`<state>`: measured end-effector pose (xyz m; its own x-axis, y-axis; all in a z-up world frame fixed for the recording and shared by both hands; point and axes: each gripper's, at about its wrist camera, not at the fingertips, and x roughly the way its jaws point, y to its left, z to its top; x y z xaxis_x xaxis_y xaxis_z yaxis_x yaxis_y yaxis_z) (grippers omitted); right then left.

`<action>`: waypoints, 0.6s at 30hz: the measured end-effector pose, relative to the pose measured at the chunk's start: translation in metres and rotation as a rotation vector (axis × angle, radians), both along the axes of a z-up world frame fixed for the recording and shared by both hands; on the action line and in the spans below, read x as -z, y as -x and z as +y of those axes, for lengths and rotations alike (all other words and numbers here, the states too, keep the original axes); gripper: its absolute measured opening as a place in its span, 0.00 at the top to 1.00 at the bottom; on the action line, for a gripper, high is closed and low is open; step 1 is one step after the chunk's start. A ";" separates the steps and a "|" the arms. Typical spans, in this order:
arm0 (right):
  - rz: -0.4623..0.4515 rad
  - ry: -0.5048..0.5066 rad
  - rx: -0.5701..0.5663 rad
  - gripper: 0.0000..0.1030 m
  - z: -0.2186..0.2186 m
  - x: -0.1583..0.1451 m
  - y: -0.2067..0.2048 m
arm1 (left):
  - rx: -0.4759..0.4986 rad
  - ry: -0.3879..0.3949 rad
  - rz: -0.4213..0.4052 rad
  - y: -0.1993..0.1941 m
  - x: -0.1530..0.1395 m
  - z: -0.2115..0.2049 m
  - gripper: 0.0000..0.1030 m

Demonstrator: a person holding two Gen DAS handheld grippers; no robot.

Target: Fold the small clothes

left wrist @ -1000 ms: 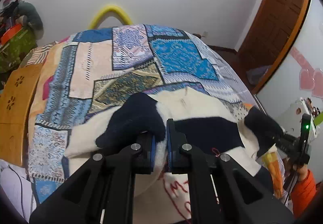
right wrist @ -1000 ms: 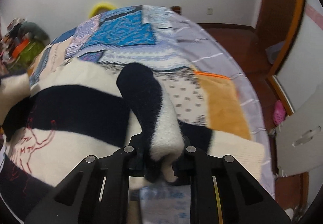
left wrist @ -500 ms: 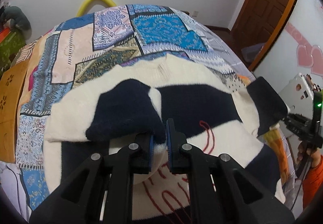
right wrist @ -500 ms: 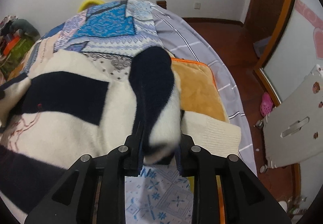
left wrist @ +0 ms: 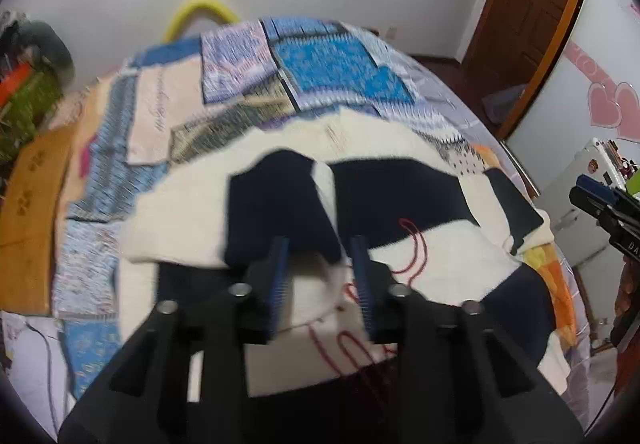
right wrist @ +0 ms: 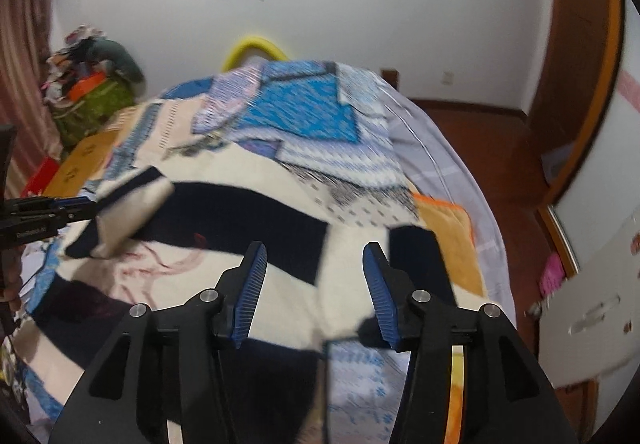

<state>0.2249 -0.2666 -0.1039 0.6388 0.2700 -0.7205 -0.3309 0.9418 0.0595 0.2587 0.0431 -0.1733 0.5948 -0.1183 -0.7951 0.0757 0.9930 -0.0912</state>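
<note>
Bed [right wrist: 440, 147], patchwork quilt [left wrist: 320, 59] over it, cream-and-navy sweater [left wrist: 400, 179] on top

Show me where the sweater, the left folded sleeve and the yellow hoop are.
sweater [left wrist: 400, 195]: left wrist view, on its navy chest band.
left sleeve [left wrist: 276, 211]: left wrist view, on the navy cuff lying on the body.
yellow hoop [right wrist: 256, 45]: right wrist view, on top of its arc.

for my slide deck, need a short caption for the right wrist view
Open right tool above a cream-and-navy sweater spread on a patchwork bedspread.
</note>
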 end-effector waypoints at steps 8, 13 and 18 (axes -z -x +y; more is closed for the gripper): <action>-0.048 -0.020 -0.123 0.51 0.058 -0.016 0.000 | -0.080 -0.054 -0.096 0.028 -0.035 0.039 0.40; -0.049 -0.008 -0.204 0.50 0.096 -0.016 -0.001 | -0.172 -0.072 -0.082 0.036 -0.033 0.074 0.31; -0.031 0.014 -0.285 0.50 0.138 -0.008 -0.003 | -0.227 -0.068 -0.031 0.043 -0.014 0.105 0.30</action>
<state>0.2279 -0.1287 -0.0958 0.5607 0.4317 -0.7066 -0.5837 0.8113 0.0325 0.2160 0.1480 -0.1589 0.6239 0.0744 -0.7779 -0.1483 0.9887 -0.0243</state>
